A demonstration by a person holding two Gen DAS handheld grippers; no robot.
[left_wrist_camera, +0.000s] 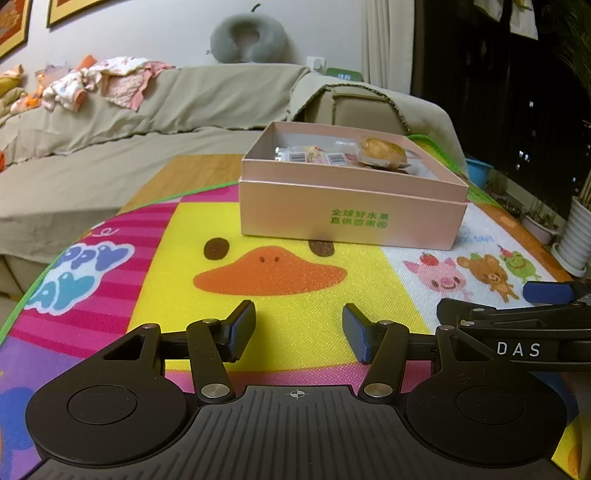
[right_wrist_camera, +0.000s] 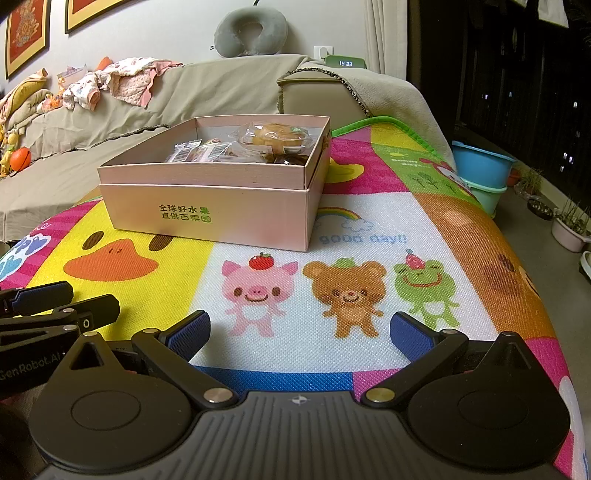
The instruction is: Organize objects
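Note:
A pink cardboard box [left_wrist_camera: 351, 218] with green lettering stands open on a colourful cartoon play mat [left_wrist_camera: 295, 280]; it also shows in the right wrist view [right_wrist_camera: 207, 218]. Inside lie a wrapped bun [left_wrist_camera: 382, 149] [right_wrist_camera: 273, 136] and several small wrapped snack packets [left_wrist_camera: 317, 155] [right_wrist_camera: 199, 151]. My left gripper [left_wrist_camera: 299, 334] is open and empty, low over the mat in front of the box. My right gripper [right_wrist_camera: 299, 334] is open and empty, to the right of the left one, over the pig and bear pictures. Each gripper shows at the edge of the other's view.
A beige covered sofa [left_wrist_camera: 110, 147] with clothes [left_wrist_camera: 110, 83] and a grey neck pillow [left_wrist_camera: 249, 35] lies behind the table. Blue and green tubs [right_wrist_camera: 482, 170] and plant pots [right_wrist_camera: 570, 229] stand on the floor at the right. A digital clock [right_wrist_camera: 345, 62] sits behind the sofa arm.

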